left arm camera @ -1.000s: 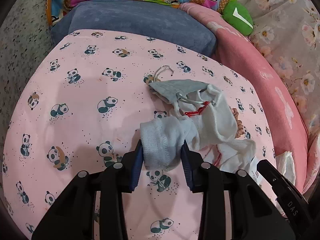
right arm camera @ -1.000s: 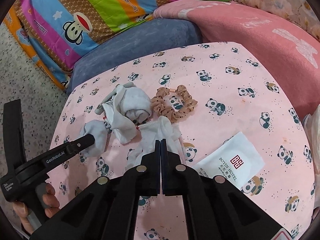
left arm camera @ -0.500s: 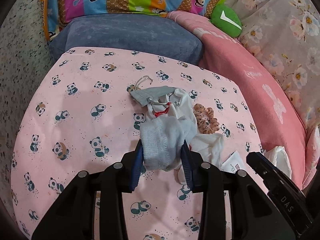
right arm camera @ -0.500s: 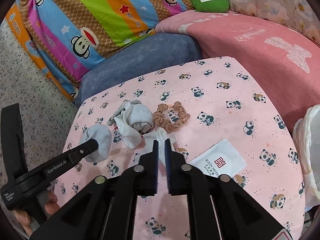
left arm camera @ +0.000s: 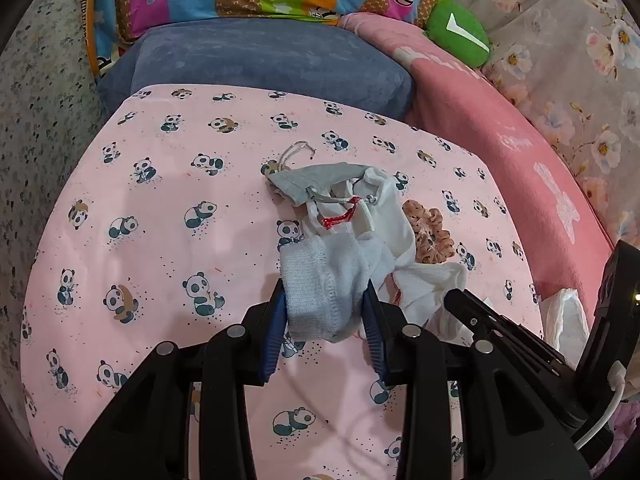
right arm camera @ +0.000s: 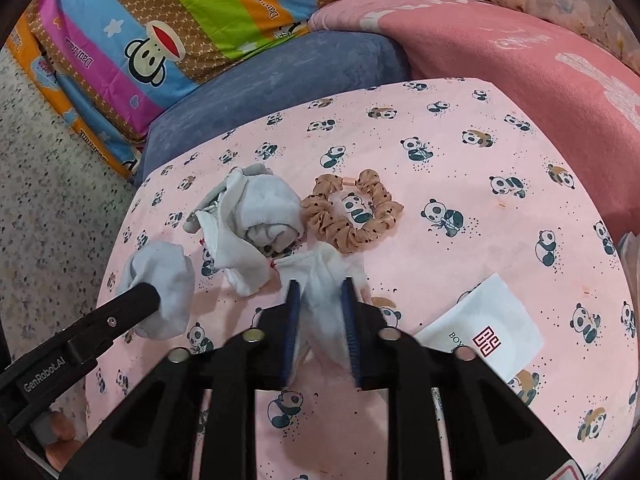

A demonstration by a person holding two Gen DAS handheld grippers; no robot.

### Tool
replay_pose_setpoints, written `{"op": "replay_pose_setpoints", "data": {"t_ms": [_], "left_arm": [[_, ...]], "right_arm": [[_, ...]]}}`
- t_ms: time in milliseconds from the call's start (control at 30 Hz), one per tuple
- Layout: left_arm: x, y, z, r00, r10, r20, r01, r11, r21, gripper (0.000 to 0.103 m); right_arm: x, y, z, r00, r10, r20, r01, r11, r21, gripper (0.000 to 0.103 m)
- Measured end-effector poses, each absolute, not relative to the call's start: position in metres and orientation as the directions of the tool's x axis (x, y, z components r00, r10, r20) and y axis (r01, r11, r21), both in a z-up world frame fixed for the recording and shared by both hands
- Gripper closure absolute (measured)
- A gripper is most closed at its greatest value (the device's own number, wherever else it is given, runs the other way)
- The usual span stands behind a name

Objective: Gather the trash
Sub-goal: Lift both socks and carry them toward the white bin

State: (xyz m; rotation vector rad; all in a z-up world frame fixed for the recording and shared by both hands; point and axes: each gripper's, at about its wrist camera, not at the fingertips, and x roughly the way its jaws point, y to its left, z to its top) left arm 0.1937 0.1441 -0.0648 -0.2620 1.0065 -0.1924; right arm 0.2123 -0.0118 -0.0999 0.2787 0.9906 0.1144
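Observation:
On a pink panda-print cloth lies a heap of pale socks and a grey pouch. My left gripper is shut on a light blue-white sock; it also shows in the right wrist view. My right gripper stands open, its jaws either side of a white sock that lies between them. A rolled grey-white sock sits behind. A white paper sachet with a red logo lies to the right.
A brown dotted scrunchie lies beside the socks. A blue cushion, a striped monkey-print pillow and a pink blanket border the far side. A white bag sits at the right edge. Speckled floor lies left.
My right gripper has opened from shut and moved forward over the white sock. My left gripper keeps its grip on the sock and has shifted slightly.

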Motion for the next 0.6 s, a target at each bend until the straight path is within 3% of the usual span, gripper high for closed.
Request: {"op": "replay_pose_setpoints", "data": {"t_ms": [600], "left_arm": [[0.163,0.074,-0.018,0.552,-0.326,-0.768,0.184,0.945,-0.269,0.069]], "right_arm": [[0.145,-0.096,-0.014,0.730,0.153,-0.666,0.112,0.935,0.338,0.096]]}}
